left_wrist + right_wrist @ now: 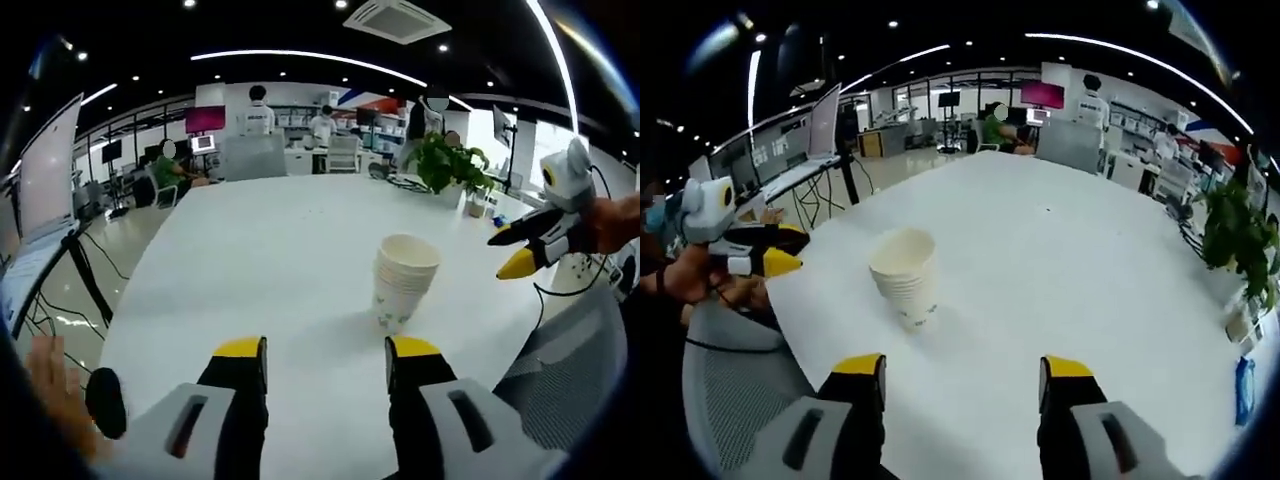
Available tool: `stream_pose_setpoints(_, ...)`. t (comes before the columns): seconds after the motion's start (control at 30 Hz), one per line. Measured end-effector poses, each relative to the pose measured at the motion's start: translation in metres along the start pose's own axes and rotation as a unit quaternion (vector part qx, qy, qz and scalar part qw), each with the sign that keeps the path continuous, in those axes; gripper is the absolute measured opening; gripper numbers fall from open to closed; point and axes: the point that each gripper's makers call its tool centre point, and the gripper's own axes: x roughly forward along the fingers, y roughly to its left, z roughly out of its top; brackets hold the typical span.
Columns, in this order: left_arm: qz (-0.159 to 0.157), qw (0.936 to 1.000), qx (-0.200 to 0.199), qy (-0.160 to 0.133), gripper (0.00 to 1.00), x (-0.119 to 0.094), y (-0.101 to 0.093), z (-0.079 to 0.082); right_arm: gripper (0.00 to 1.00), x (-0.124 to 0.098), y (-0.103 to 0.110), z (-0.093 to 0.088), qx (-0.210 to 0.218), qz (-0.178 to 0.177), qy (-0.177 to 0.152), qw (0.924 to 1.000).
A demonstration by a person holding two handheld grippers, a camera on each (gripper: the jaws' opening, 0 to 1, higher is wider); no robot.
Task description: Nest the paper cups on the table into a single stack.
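Cups [403, 282] nested upright (jaws apart, empty)

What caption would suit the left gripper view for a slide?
Open left gripper faces a nested stack of paper cups on the white table, right gripper beside.

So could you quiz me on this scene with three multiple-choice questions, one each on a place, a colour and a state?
1. Where does the cup stack stand?
A. on the white table
B. on a chair
C. on the floor

2. What colour are the tips of the left gripper?
A. red
B. yellow
C. green

3. What state are the cups in?
A. scattered singly
B. lying crushed
C. nested upright in one stack

Answers: 1 A, the stack rests on the tabletop in both views. 2 B, both jaw tips show yellow. 3 C, rims sit layered one inside another; the right gripper is open and holds nothing.
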Motion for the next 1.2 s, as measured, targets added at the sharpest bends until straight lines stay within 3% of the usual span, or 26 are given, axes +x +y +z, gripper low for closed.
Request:
stream_pose_setpoints(0.23, -0.005, 0.9999, 0.014, 0.002, 0.51, 0.004, -0.001, -0.001, 0.68, -0.007, 0.001, -0.016, 0.018, -0.005, 0.01, 0.9998)
stream_pose_setpoints(0.3, -0.002, 0.9998, 0.022, 0.0, 0.51, 0.004, -0.001, 0.0, 0.69, -0.009, -0.002, -0.029, 0.019, -0.011, 0.022, 0.9995)
stream_pose_setpoints(0.33, 0.0, 0.9997, 0.024, -0.001, 0.51, 0.003, 0.0, 0.0, 0.69, -0.016, -0.006, -0.041, 0.009, -0.028, 0.048, 0.9984)
stream_pose_setpoints(0.37, 0.001, 0.9997, 0.025, -0.003, 0.5, 0.003, 0.001, 0.0, 0.69, -0.019, -0.007, -0.044, 0.011, -0.033, 0.046, 0.9983)
stream_pose_setpoints(0.47, 0.012, 0.9997, 0.011, -0.02, 0.5, 0.0, 0.009, 0.005, 0.7, -0.031, -0.007, -0.057, 0.064, -0.038, 0.044, 0.9963)
stream_pose_setpoints(0.57, 0.016, 0.9994, -0.017, -0.027, 0.5, -0.002, 0.015, 0.006, 0.71, -0.033, -0.011, -0.067, 0.073, -0.047, 0.058, 0.9946)
stream_pose_setpoints(0.67, 0.015, 0.9991, -0.027, -0.03, 0.52, -0.001, 0.018, 0.004, 0.72, -0.036, -0.014, -0.061, 0.111, -0.059, 0.031, 0.9916)
stream_pose_setpoints(0.77, 0.015, 0.9994, -0.01, -0.028, 0.53, -0.001, 0.013, 0.004, 0.75, -0.04, -0.015, -0.055, 0.149, -0.068, -0.001, 0.9865)
stream_pose_setpoints(0.97, -0.004, 0.9994, 0.029, -0.021, 0.55, 0.003, -0.001, 0.003, 0.77, -0.042, -0.006, -0.045, 0.157, -0.075, -0.022, 0.9845)
stream_pose_setpoints(1.2, -0.01, 0.9991, 0.035, -0.023, 0.55, 0.004, -0.003, 0.003, 0.8, -0.035, 0.0, -0.038, 0.151, -0.074, -0.036, 0.9851)
